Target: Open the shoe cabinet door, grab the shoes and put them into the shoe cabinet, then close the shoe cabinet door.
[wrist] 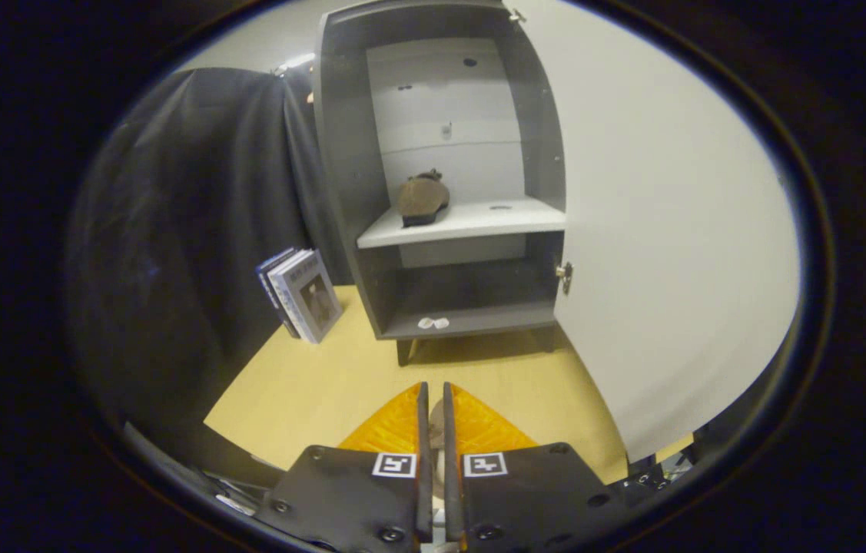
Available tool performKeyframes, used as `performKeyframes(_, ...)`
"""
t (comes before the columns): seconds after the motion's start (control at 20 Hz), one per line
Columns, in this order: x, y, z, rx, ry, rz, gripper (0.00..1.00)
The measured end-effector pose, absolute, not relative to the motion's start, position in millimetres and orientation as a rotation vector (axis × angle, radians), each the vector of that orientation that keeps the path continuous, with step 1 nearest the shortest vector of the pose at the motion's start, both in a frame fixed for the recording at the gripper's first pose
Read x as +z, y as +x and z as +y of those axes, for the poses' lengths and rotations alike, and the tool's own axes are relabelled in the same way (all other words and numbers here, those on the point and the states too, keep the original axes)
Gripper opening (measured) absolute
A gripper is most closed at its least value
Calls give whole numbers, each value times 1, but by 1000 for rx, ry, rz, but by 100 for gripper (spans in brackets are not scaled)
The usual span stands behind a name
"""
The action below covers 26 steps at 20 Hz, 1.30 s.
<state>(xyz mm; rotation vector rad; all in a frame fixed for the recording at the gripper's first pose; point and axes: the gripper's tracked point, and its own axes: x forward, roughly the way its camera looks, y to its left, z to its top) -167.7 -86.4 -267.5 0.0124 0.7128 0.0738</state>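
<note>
The grey shoe cabinet [340, 153] stands ahead on the yellow floor with its door [671, 230] swung wide open to the right. One brown shoe [423, 198] rests on the left part of the white middle shelf [494, 219]. My gripper [436, 403] hovers low in front of the cabinet, well short of it. Its orange fingers [394, 426] are almost together, and a thin brown-grey strip of a second shoe [437, 438] is pinched between them; the rest of that shoe is hidden under the fingers.
A few books [302, 292] lean against the black cloth left of the cabinet. A small white object [433, 323] lies on the bottom shelf. The open door's white inner face walls off the right side. Bare yellow floor [310, 384] lies between me and the cabinet.
</note>
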Motion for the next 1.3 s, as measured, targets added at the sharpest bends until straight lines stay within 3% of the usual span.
performKeyframes(0.4,-391,-181,-60,49,19,969,17)
performKeyframes(0.7,-444,-193,-65,-3,-36,1098,24)
performKeyframes(1.3,-506,-206,-85,-67,-121,1295,24)
